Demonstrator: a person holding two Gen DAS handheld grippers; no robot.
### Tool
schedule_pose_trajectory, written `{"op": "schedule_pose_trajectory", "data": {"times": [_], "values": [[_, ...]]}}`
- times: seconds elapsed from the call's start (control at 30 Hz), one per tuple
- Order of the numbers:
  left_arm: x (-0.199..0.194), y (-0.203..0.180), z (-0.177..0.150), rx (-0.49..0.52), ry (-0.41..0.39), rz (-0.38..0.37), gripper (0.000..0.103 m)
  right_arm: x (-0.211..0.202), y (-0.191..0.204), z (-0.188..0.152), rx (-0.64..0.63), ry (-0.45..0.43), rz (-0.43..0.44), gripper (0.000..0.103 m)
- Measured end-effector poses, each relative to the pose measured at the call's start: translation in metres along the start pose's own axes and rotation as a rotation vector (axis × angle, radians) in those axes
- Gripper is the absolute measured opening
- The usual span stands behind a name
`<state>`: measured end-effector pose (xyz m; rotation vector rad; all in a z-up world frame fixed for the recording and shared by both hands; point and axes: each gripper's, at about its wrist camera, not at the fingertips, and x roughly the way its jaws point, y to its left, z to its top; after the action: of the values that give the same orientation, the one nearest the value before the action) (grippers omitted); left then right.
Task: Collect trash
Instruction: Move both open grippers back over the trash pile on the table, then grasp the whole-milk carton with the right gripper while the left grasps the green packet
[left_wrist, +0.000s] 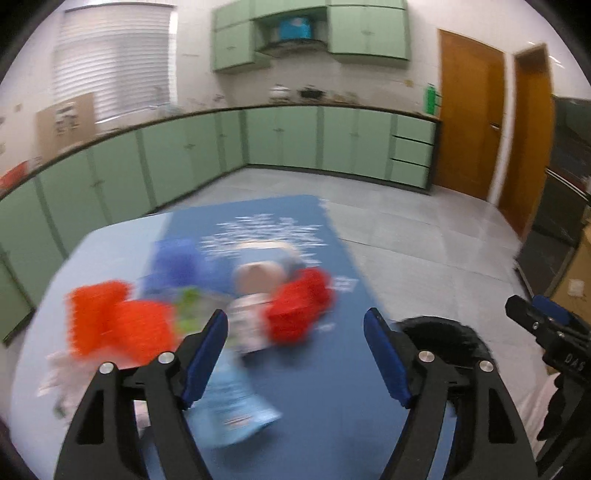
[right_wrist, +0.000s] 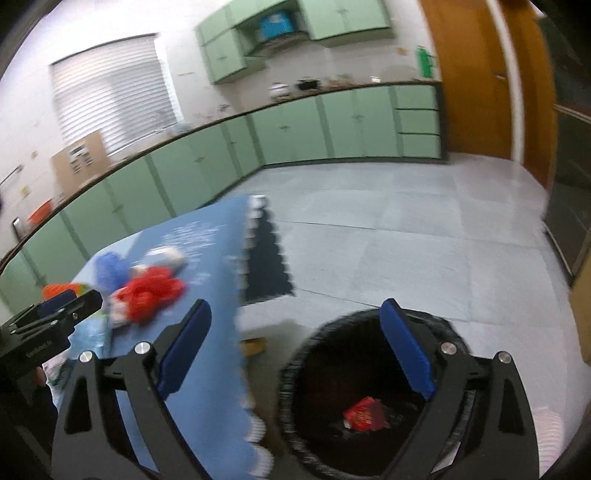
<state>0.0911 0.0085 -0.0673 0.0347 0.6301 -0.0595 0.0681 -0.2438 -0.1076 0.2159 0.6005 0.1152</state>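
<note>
Blurred trash lies on the blue tablecloth (left_wrist: 325, 376): orange wrappers (left_wrist: 118, 321), a red wrapper (left_wrist: 299, 306), a blue wrapper (left_wrist: 177, 262), a light blue packet (left_wrist: 236, 410) and a white packet (left_wrist: 247, 325). My left gripper (left_wrist: 295, 317) hangs open above the near part of the pile, with nothing between its fingers. My right gripper (right_wrist: 294, 304) is open and empty over the rim of the black bin (right_wrist: 291, 369), which stands on the floor beside the table. A red wrapper (right_wrist: 365, 410) lies inside the bin. The same pile's red wrapper (right_wrist: 147, 291) shows to the left.
Green cabinets (left_wrist: 280, 140) line the far walls, with wooden doors (left_wrist: 469, 110) at the right. Grey tiled floor (right_wrist: 406, 229) spreads beyond the table. The tablecloth's scalloped edge (right_wrist: 255, 421) hangs next to the bin. A small cardboard piece (right_wrist: 253, 345) lies on the floor.
</note>
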Motion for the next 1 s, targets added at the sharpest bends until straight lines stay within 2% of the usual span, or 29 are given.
{"op": "schedule_pose_trajectory", "data": {"times": [0.17, 0.37, 0.6, 0.93, 1.0], "values": [[-0.026, 0.07, -0.018, -0.061, -0.014, 0.145, 0.075, 0.012, 0.06, -0.001, -0.081, 0.027, 0.129, 0.09], [-0.039, 0.125, -0.039, -0.133, -0.007, 0.256, 0.075, 0.027, 0.127, -0.01, -0.167, 0.077, 0.252, 0.09], [-0.042, 0.154, -0.059, -0.179, 0.024, 0.288, 0.077, 0.039, 0.186, -0.034, -0.281, 0.129, 0.316, 0.09], [-0.046, 0.176, -0.083, -0.212, 0.048, 0.306, 0.079, 0.068, 0.211, -0.042, -0.304, 0.218, 0.307, 0.089], [-0.045, 0.178, -0.084, -0.216, 0.052, 0.306, 0.079, 0.073, 0.213, -0.043, -0.304, 0.24, 0.309, 0.081]]}}
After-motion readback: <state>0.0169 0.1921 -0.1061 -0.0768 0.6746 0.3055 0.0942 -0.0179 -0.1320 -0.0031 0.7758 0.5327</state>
